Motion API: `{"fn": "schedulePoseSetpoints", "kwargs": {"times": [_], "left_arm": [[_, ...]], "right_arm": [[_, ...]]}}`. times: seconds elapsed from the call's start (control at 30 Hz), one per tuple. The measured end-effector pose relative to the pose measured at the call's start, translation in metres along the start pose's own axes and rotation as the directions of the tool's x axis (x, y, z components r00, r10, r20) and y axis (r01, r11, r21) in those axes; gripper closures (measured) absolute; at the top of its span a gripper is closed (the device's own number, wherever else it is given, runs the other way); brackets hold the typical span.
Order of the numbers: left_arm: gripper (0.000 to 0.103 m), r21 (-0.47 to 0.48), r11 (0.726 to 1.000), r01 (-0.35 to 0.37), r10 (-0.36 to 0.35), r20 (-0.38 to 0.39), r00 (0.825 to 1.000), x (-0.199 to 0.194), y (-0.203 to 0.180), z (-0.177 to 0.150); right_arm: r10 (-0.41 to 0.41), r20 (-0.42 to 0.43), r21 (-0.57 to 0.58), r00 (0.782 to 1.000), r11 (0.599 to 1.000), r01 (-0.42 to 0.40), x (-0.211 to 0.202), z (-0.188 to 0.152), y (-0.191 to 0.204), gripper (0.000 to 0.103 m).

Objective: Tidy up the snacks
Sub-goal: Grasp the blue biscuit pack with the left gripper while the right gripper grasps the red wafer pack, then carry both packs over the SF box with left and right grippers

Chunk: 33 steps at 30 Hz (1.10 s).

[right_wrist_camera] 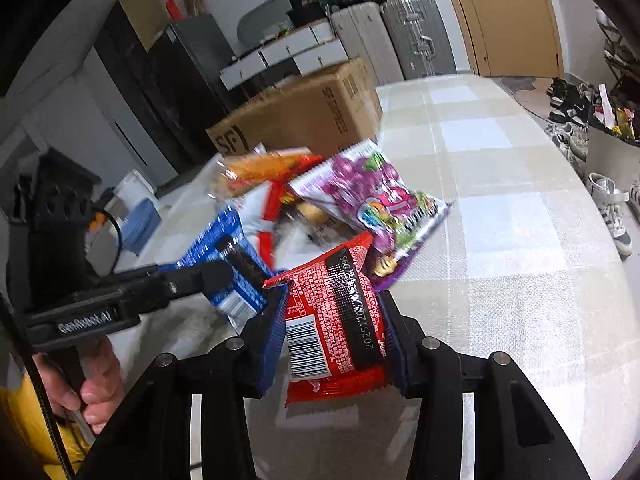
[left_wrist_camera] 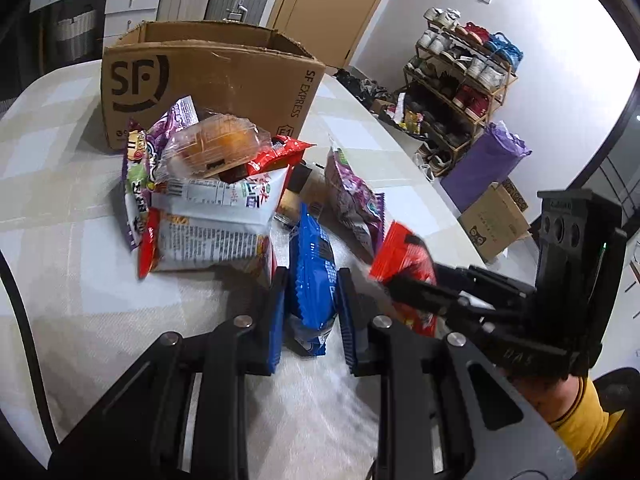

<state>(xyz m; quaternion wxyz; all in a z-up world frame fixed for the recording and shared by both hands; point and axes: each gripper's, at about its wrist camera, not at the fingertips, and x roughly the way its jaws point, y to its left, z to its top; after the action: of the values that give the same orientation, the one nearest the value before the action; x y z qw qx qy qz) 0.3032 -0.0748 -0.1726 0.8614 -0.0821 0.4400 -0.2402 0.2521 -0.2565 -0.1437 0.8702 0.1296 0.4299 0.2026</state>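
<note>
My left gripper [left_wrist_camera: 313, 280] is shut on a blue snack packet [left_wrist_camera: 314, 272] at the near edge of the snack pile; the packet also shows in the right wrist view [right_wrist_camera: 236, 276]. My right gripper [right_wrist_camera: 332, 304] is shut on a red snack packet [right_wrist_camera: 332, 320], held just right of the left gripper; it also shows in the left wrist view [left_wrist_camera: 404, 260]. The pile holds a white-and-red bag [left_wrist_camera: 212, 224], a clear-wrapped orange cake [left_wrist_camera: 216, 144] and purple candy bags [right_wrist_camera: 372, 188]. An open SF cardboard box [left_wrist_camera: 208, 80] stands behind the pile.
The round table [right_wrist_camera: 500, 240] has a pale checked cloth. A shoe rack [left_wrist_camera: 460, 80], a purple bag [left_wrist_camera: 484, 164] and a small carton [left_wrist_camera: 496, 220] stand on the floor to the right. Suitcases [right_wrist_camera: 408, 36] and drawers stand behind the box.
</note>
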Motion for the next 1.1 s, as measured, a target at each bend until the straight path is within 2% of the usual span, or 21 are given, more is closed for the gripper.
{"fn": "schedulePoseSetpoints", "kwargs": {"times": [0.1,0.37,0.5,0.73,0.9,1.1], "left_arm": [[0.083,0.015,1.0,-0.009,0.009,0.027,1.0,-0.02,0.002,-0.004],[0.083,0.0,0.998,-0.063,0.062,0.095,0.994,-0.09,0.013,-0.016],[0.083,0.003,0.992,-0.125,0.123,0.151,0.981,-0.135,0.021,-0.024],[0.083,-0.01,0.985,-0.173,0.172,0.199,0.965,-0.198,0.032,-0.044],[0.083,-0.011,0.984,-0.177,0.175,0.213,0.961,-0.223,0.035,-0.05],[0.083,0.011,0.982,-0.191,0.183,0.24,0.953,-0.238,0.032,-0.03]], "right_arm": [[-0.019,0.059,-0.026,0.998,0.999,0.02,-0.017,0.003,0.013,0.058],[0.064,0.164,-0.046,0.984,0.997,-0.057,-0.057,0.021,0.053,0.058],[0.101,0.195,-0.065,0.976,0.994,-0.089,-0.069,0.025,0.073,0.058],[0.127,0.2,-0.083,0.972,0.99,-0.112,-0.074,0.021,0.096,0.058],[0.13,0.178,-0.091,0.975,0.989,-0.115,-0.065,0.022,0.104,0.058],[0.145,0.185,-0.12,0.972,0.985,-0.124,-0.054,0.051,0.109,0.058]]}}
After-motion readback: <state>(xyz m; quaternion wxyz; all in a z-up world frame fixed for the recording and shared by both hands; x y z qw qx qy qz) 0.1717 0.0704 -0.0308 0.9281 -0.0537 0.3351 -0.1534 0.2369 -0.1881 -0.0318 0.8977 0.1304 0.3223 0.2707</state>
